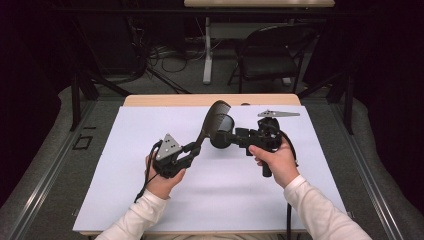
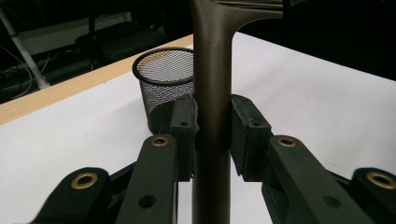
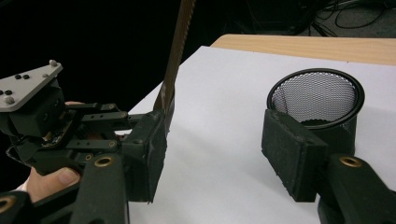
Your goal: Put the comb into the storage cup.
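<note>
A dark brown comb (image 1: 214, 116) rises at a slant from my left gripper (image 1: 192, 149), which is shut on its handle (image 2: 212, 93); the teeth (image 3: 176, 51) point up and away. A black mesh cup (image 1: 222, 134) stands upright on the white sheet, just beyond the comb. In the left gripper view the cup (image 2: 164, 81) is behind the left gripper (image 2: 212, 126), to the left of the handle. My right gripper (image 1: 238, 135) reaches the cup's right side. It (image 3: 219, 144) is open with nothing between its pads, and the cup (image 3: 322, 98) sits just past one pad (image 3: 292, 158).
A white sheet (image 1: 150, 200) covers most of the wooden table (image 1: 165, 100). A black folding chair (image 1: 270, 55), a white table leg (image 1: 207, 50) and cables lie on the floor beyond the far edge. The other hand's gripper (image 3: 42, 116) is at the left of the right gripper view.
</note>
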`<state>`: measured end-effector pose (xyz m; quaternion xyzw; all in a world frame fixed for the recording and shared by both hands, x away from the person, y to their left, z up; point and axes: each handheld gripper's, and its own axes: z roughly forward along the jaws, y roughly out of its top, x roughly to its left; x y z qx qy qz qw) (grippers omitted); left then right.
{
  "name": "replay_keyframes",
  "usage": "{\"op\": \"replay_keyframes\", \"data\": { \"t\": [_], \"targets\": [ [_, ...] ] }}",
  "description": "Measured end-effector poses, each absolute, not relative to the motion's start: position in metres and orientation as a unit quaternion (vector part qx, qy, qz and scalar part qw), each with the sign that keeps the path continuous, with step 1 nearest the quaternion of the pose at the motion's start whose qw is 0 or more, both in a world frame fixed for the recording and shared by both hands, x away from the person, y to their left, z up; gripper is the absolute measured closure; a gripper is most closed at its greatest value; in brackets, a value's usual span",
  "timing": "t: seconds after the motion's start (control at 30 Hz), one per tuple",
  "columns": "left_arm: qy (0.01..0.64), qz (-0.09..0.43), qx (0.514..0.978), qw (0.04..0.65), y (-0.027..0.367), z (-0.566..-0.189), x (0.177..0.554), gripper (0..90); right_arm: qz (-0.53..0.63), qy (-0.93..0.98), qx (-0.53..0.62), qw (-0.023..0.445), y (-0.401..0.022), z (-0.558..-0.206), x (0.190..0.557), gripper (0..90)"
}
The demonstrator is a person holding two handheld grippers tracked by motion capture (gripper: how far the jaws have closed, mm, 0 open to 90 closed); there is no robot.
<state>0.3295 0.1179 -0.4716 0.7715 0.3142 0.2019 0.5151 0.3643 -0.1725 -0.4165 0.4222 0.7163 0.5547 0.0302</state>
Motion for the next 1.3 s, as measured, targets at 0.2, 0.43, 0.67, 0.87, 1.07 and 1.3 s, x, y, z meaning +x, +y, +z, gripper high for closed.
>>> {"op": "replay_keyframes", "data": {
  "t": [0.2, 0.43, 0.67, 0.87, 1.07, 1.3],
  "targets": [
    [0.312, 0.203, 0.774, 0.512, 0.116, -0.473, 0.329, 72.8, 0.553, 0.719, 0.42, 0.036, -0.172, -0.412, 0.365, 40.4],
    [0.309, 0.205, 0.776, 0.51, 0.115, -0.474, 0.328, 72.8, 0.55, 0.717, 0.426, 0.039, -0.173, -0.407, 0.369, 40.5],
    [0.309, 0.207, 0.777, 0.508, 0.113, -0.475, 0.328, 72.8, 0.552, 0.713, 0.431, 0.039, -0.175, -0.405, 0.373, 40.4],
    [0.307, 0.209, 0.778, 0.506, 0.112, -0.476, 0.328, 72.8, 0.556, 0.71, 0.429, 0.046, -0.175, -0.403, 0.375, 40.0],
    [0.305, 0.211, 0.78, 0.505, 0.112, -0.477, 0.327, 72.8, 0.561, 0.706, 0.43, 0.048, -0.176, -0.403, 0.377, 39.8],
    [0.305, 0.213, 0.779, 0.504, 0.11, -0.479, 0.327, 72.8, 0.563, 0.703, 0.431, 0.057, -0.177, -0.4, 0.378, 39.7]
  ]
}}
